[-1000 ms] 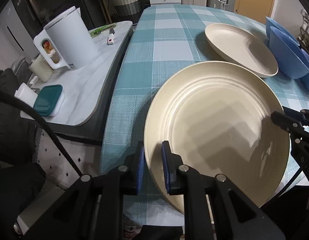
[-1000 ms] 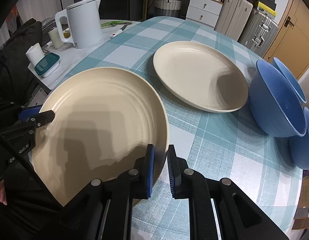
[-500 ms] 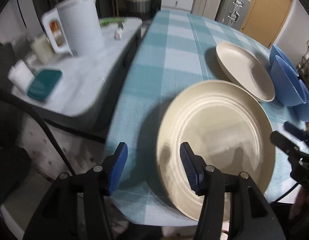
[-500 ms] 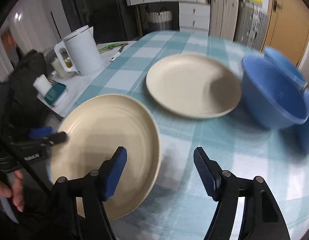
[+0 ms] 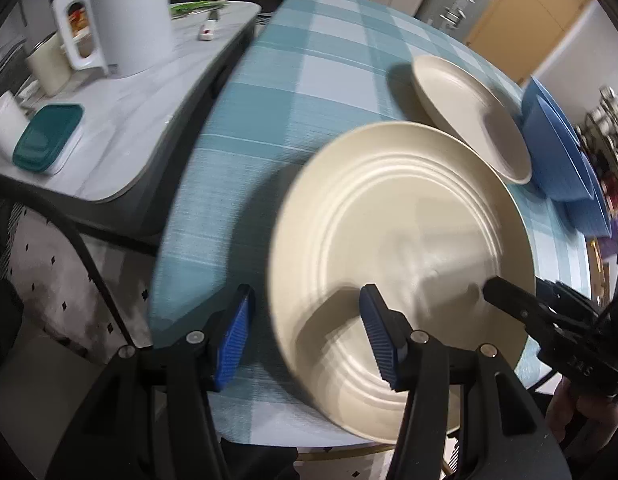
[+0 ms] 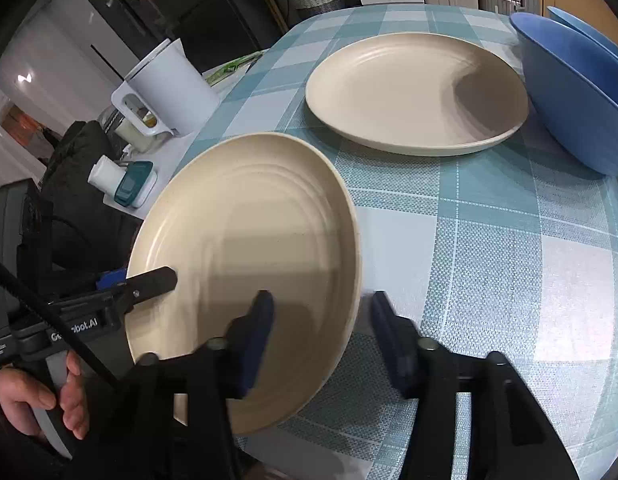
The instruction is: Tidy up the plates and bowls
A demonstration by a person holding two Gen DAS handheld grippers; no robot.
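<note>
Straddling the near plate point(image 5: 409, 240) on both sides, my left gripper point(image 5: 305, 336) stands spread across its rim without pinching. My right gripper point(image 6: 317, 336) has just been closing, rim between its fingers, not yet pressing. That plate overhangs the checked tablecloth point(image 6: 489, 240) edge, so a one-sided or shallow bite could tip it off; the far plate point(image 6: 417, 92) awaits stacking.

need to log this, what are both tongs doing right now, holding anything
Left tongs: open, astride the near plate's rim, not gripping it.
Right tongs: open, have just been closing, astride the same plate's other rim, pads not yet on it.
</note>
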